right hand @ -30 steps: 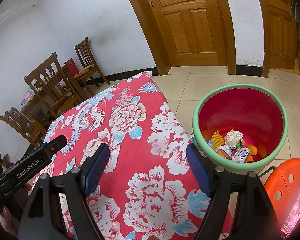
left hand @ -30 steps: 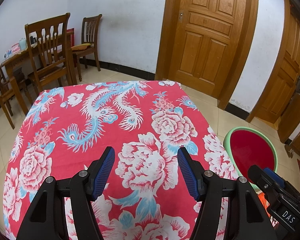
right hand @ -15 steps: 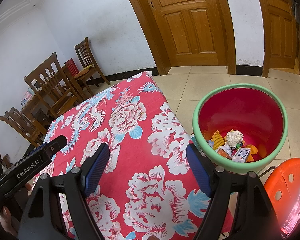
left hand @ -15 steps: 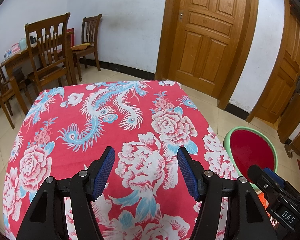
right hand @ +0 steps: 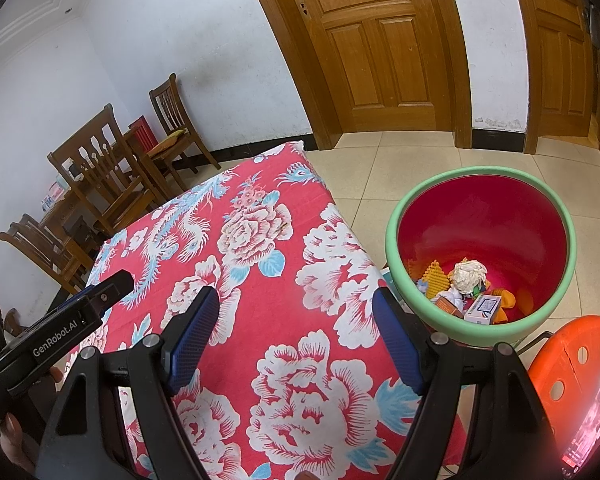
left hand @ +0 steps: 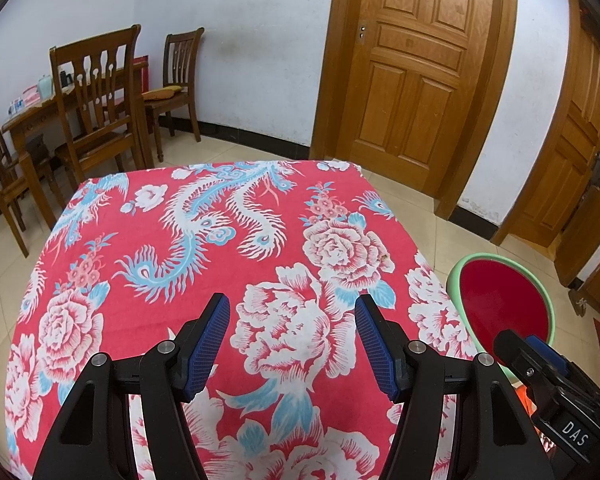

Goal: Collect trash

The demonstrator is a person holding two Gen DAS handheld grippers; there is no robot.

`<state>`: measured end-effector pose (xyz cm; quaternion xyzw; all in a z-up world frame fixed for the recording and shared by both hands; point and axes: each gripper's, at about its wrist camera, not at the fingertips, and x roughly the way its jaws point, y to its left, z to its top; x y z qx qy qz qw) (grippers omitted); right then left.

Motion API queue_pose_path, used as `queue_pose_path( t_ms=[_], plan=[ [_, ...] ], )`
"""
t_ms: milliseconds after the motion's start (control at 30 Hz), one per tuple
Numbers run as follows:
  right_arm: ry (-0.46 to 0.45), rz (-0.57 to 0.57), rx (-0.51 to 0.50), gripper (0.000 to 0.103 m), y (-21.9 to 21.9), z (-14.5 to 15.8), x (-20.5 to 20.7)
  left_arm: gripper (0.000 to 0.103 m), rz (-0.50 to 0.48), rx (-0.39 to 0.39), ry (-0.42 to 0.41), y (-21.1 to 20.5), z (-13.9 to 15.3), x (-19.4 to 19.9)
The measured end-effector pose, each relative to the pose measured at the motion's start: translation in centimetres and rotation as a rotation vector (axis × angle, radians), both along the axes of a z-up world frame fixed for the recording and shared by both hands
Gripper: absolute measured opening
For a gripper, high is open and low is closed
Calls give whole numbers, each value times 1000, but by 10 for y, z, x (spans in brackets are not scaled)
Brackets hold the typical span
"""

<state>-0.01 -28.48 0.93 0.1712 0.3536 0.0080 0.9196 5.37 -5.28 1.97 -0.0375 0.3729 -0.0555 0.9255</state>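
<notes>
A table under a red flowered cloth fills both views, with no loose trash showing on it. My left gripper hovers over the cloth, open, nothing between its blue pads. My right gripper is open too, above the cloth's right side. To the right of the table stands a green-rimmed red bin. In it lie a crumpled white paper ball, a small white box and orange scraps.
An orange plastic stool with a phone on it stands by the bin at lower right. Wooden chairs and a dining table stand at the back left. Wooden doors line the far wall; tiled floor surrounds the table.
</notes>
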Motion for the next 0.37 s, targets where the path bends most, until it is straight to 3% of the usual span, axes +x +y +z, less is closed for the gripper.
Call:
queue_pose_path(
  t_ms=[367],
  plan=[
    [1, 0, -2, 78, 0, 0, 0, 66, -1, 2, 3, 0, 0, 0]
  ],
)
